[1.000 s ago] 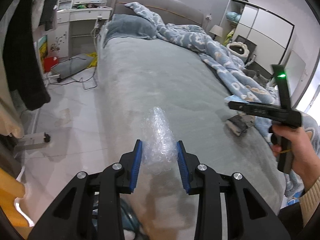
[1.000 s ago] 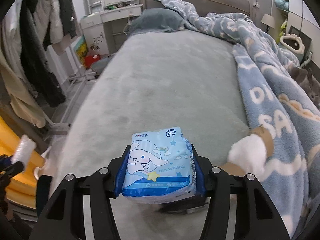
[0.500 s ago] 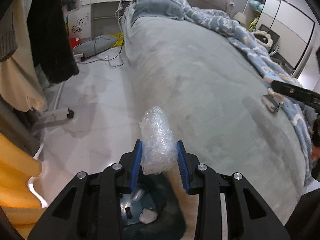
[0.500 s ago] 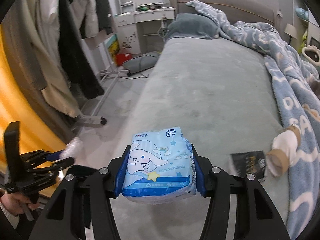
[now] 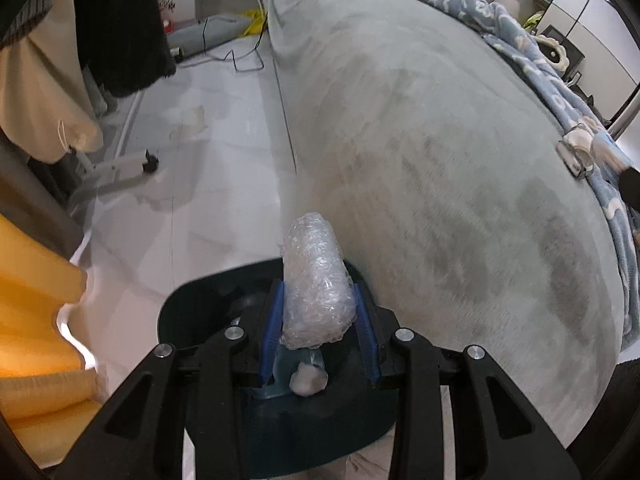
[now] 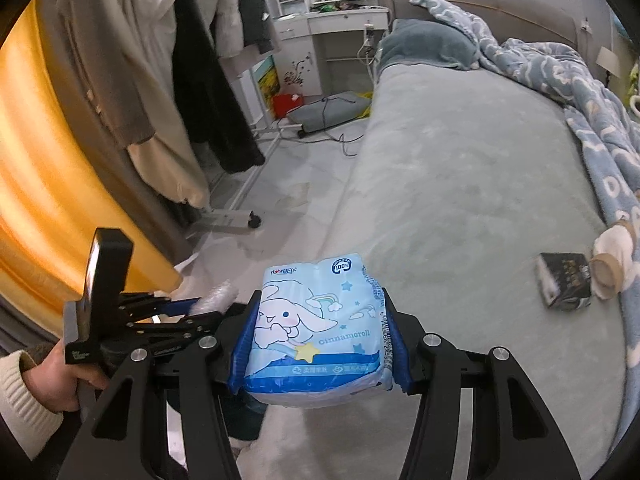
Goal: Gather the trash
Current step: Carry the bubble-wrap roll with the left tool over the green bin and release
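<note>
The left gripper point(image 5: 319, 330) is clamped on a bubble-wrap roll point(image 5: 316, 284) above the dark bin point(image 5: 192, 304) beside the bed point(image 5: 440, 152). The right gripper point(image 6: 320, 340) is clamped on a tissue pack point(image 6: 316, 328) over the bed's near edge.

The left gripper point(image 5: 319, 322), clamping the clear bubble-wrap roll point(image 5: 316, 284), swung off the grey bed point(image 5: 440, 140) and came over the dark round bin point(image 5: 200, 308).

Bubble wrap point(image 5: 316, 276): clear, whitish. Bin point(image 5: 188, 316): dark teal. Tissue pack point(image 6: 316, 328): pale blue, white cartoon dog, yellow star. Bed point(image 6: 460, 184): grey-green. Blanket point(image 6: 592, 120), right edge: blue, white cloud pattern. Curtain point(image 6: 36, 160), left: orange-yellow.
</note>
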The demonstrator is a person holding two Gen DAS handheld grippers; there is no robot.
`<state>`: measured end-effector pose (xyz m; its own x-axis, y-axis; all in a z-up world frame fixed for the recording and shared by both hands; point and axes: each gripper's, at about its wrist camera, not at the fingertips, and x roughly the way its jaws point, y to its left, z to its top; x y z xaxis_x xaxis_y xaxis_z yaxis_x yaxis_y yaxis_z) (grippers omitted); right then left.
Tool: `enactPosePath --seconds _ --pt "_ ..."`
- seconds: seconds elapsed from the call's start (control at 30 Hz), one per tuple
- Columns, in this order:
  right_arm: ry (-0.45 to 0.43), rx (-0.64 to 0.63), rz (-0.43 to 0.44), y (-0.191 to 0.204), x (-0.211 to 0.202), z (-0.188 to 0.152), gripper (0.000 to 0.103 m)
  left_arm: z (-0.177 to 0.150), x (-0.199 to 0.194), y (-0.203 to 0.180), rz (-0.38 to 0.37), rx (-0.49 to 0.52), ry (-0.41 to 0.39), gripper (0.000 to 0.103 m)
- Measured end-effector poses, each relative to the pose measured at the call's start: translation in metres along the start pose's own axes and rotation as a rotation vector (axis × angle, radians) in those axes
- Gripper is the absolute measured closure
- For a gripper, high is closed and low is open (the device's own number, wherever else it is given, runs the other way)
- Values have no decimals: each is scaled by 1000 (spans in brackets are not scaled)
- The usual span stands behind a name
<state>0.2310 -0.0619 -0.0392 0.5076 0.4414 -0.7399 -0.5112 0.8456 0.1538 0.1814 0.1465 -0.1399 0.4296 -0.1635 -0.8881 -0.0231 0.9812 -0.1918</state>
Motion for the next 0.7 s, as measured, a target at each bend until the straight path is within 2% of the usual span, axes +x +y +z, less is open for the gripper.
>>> enactPosePath --seconds 0.17,0.37,0.63,0.67,0.7 --pt "19 -31 15 20 9 -1 47 -8 9 8 13 -6 54 65" --pt "36 -48 39 36 23 1 47 -20 26 20 28 -8 157 65" --pt "76 -81 71 57 45 1 47 -38 48 49 45 -73 287 65" --pt "84 -87 75 62 48 0 47 -39 48 50 43 -81 292 64" --pt "88 -91 78 63 51 0 47 -39 49 53 40 -89 296 58"
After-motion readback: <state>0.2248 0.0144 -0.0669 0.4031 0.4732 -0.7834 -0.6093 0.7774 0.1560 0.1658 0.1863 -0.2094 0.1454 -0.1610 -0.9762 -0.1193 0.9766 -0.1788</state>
